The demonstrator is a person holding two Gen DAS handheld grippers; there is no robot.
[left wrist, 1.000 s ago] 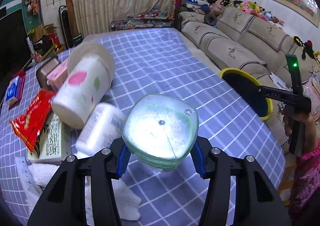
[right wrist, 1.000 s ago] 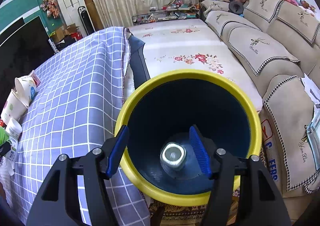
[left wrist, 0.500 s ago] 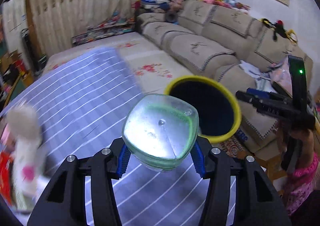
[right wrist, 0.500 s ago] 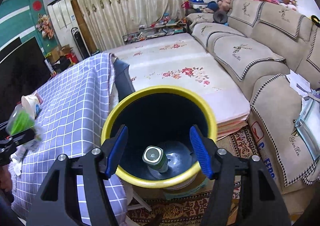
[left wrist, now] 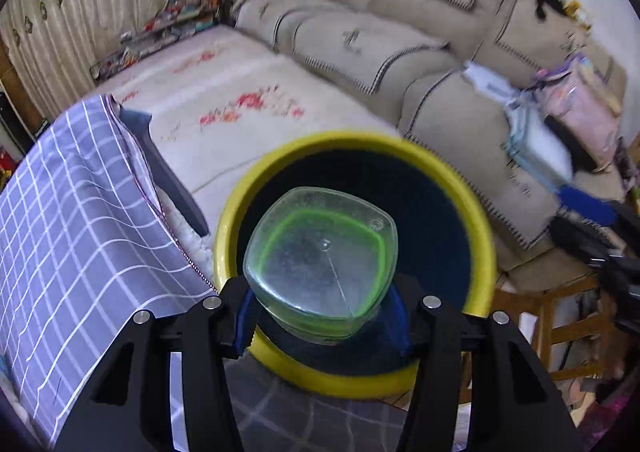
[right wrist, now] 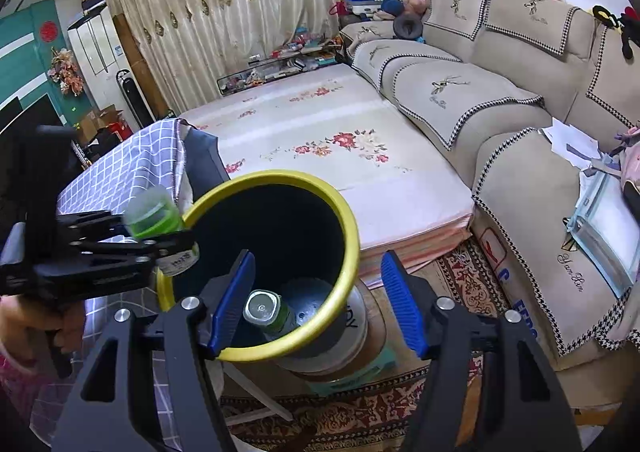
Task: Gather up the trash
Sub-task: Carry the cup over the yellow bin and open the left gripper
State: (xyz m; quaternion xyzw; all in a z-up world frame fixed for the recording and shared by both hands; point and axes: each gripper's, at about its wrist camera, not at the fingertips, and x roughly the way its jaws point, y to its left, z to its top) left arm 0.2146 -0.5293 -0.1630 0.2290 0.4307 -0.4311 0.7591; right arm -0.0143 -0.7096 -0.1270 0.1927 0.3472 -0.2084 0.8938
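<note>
We've got the left gripper [left wrist: 322, 316] clamped on the green plastic bottle [left wrist: 320, 266], base pointing forward, sitting right at the near rim of the yellow-rimmed trash bin [left wrist: 486, 236]. The right gripper [right wrist: 316, 302] hangs open and empty, with another bottle [right wrist: 266, 312] already inside.

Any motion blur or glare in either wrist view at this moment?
Left wrist view: the sofa edge and right side are smeared by motion, while the held bottle stays sharp with mild sheen on its base. Right wrist view: room crisp, but the left gripper and its green bottle are blurred; strong fisheye bending in both.
</note>
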